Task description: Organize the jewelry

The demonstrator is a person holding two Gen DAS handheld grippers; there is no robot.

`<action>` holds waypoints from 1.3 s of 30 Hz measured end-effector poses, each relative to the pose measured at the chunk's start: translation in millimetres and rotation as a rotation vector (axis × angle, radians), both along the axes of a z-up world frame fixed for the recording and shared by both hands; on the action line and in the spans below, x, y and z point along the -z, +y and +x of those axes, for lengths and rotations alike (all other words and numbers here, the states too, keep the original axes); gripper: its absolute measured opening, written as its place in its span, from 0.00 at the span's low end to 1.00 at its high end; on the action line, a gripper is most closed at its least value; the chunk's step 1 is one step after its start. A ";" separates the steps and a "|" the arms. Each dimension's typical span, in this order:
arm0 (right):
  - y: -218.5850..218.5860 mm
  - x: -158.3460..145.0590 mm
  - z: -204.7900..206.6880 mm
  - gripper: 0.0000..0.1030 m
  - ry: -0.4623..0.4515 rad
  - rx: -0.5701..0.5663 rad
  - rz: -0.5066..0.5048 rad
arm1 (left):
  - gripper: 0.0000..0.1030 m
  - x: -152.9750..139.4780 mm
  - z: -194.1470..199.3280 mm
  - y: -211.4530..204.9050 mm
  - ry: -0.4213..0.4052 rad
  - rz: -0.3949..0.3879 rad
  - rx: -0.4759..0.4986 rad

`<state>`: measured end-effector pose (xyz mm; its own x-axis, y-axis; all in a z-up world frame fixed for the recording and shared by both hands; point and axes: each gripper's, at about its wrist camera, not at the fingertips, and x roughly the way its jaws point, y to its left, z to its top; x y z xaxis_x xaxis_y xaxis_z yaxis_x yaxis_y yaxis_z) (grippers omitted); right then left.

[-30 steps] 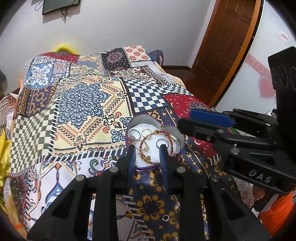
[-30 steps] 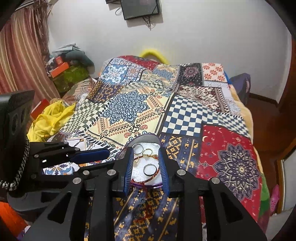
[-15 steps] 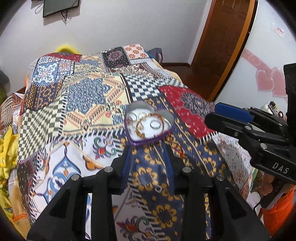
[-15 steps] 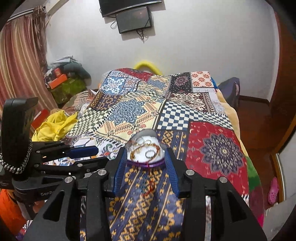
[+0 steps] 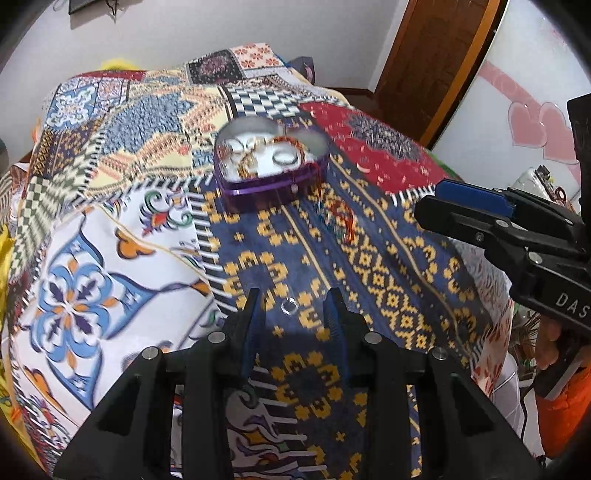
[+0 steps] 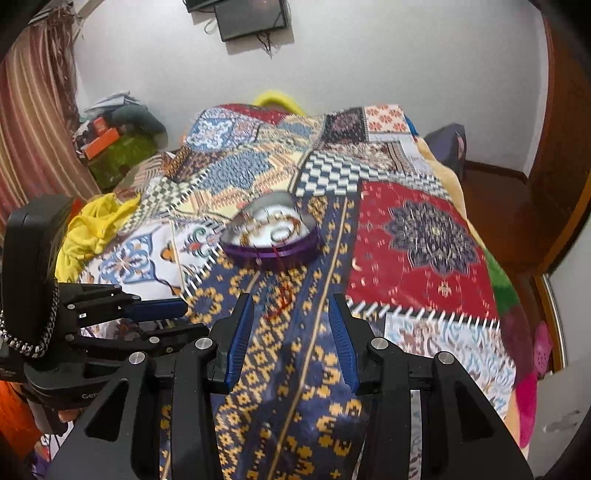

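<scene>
A purple heart-shaped jewelry box sits open on the patterned bedspread, holding several rings and bangles on a white lining; it also shows in the right wrist view. A red and gold string of jewelry trails from the box onto the cloth. A small silver ring lies on the blue patch between the tips of my left gripper, which is open and empty. My right gripper is open and empty, held back from the box, and appears at the right of the left wrist view.
The patchwork bedspread covers the whole bed. Yellow cloth and clutter lie off the bed's left side. A wooden door stands at the right. A dark screen hangs on the far wall.
Both grippers have pulled back from the heart box and opened wider. The box now lies farther ahead, and the silver ring lies between the left fingertips.
</scene>
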<state>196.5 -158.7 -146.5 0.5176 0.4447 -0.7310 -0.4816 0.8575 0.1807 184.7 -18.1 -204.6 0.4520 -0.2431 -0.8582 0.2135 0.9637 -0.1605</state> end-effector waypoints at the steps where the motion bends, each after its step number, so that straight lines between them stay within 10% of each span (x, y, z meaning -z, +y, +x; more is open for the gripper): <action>1: -1.5 3.9 -0.9 0.37 0.009 0.004 -0.003 | 0.28 3.0 -0.7 0.1 0.004 0.000 0.000; 7: -6.0 14.7 -0.2 0.37 0.038 0.011 -0.017 | 0.08 8.5 -3.7 2.5 -0.020 -0.004 -0.015; 26: 37.3 44.5 24.8 0.37 0.077 -0.094 -0.068 | 0.08 -15.3 12.4 27.1 -0.101 -0.067 -0.086; 31: 45.9 47.2 20.7 0.08 0.040 -0.117 -0.118 | 0.08 -13.9 14.3 28.0 -0.097 -0.068 -0.090; 39: 40.0 22.0 17.3 0.07 0.003 -0.100 -0.048 | 0.08 -29.6 18.6 30.7 -0.137 -0.073 -0.096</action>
<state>213.9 -118.6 -168.5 0.4703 0.4588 -0.7539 -0.5651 0.8127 0.1420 203.3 12.6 -175.0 0.5878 -0.2524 -0.7686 0.1458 0.9676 -0.2063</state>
